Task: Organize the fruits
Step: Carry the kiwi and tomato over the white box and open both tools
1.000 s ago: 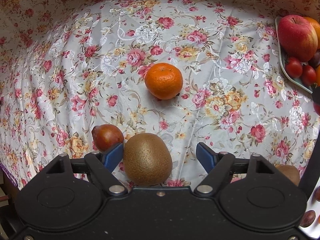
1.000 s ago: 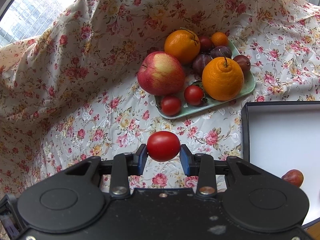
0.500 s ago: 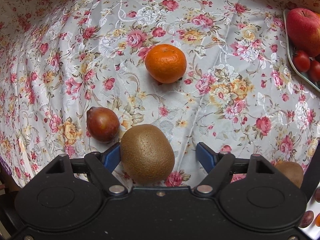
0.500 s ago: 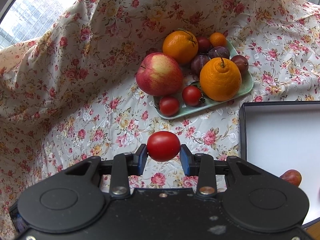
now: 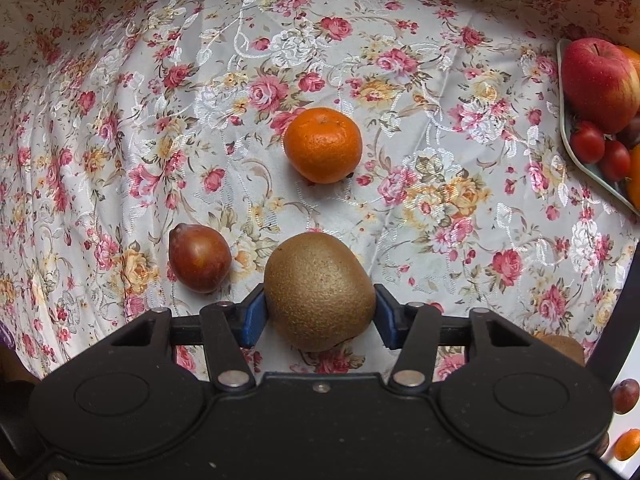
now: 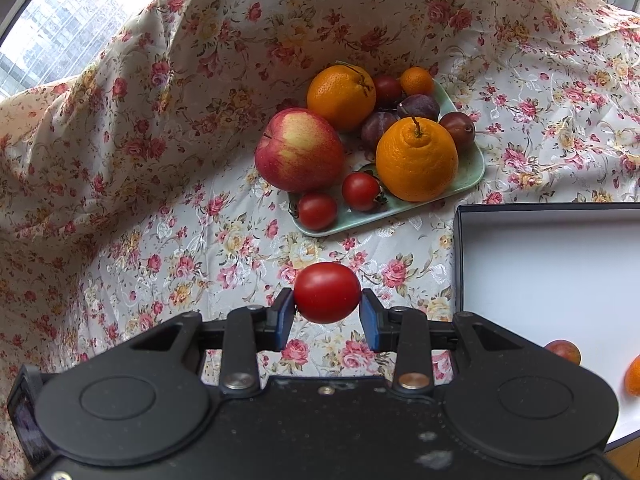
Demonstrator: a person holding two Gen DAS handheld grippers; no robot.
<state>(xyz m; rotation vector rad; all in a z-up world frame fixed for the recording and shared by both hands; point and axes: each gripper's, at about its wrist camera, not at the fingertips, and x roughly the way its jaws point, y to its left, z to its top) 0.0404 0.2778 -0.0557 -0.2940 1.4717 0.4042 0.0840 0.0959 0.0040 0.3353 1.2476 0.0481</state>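
Both blue pads of the left gripper [image 5: 320, 314] had just been closing, and now pressed the flanks of a brown kiwi [image 5: 320, 291] that sat on the floral cloth [image 5: 440, 128]. Across from it, the right gripper [image 6: 327, 312] was clamped on a red tomato [image 6: 327, 292], held clear above the cloth between the green tray [image 6: 472, 172] and the white box [image 6: 540, 272].

Just left of the kiwi lay a dark reddish fruit [image 5: 199, 258], and farther out a mandarin [image 5: 322, 145], both loose on the cloth. The tray held an apple [image 6: 300, 150], two large oranges, plums, two small tomatoes and other small fruit.

By my judgement the sorting was partway: two pieces were in hand, at least two were loose, and the box held only a reddish fruit [image 6: 563, 351] and something orange at its edge.

Most of the box's near side was hidden behind the right gripper's body. Another brown fruit [image 5: 560, 348] peeked out behind the left gripper's body, too covered to name. Which container was the goal could not be told.
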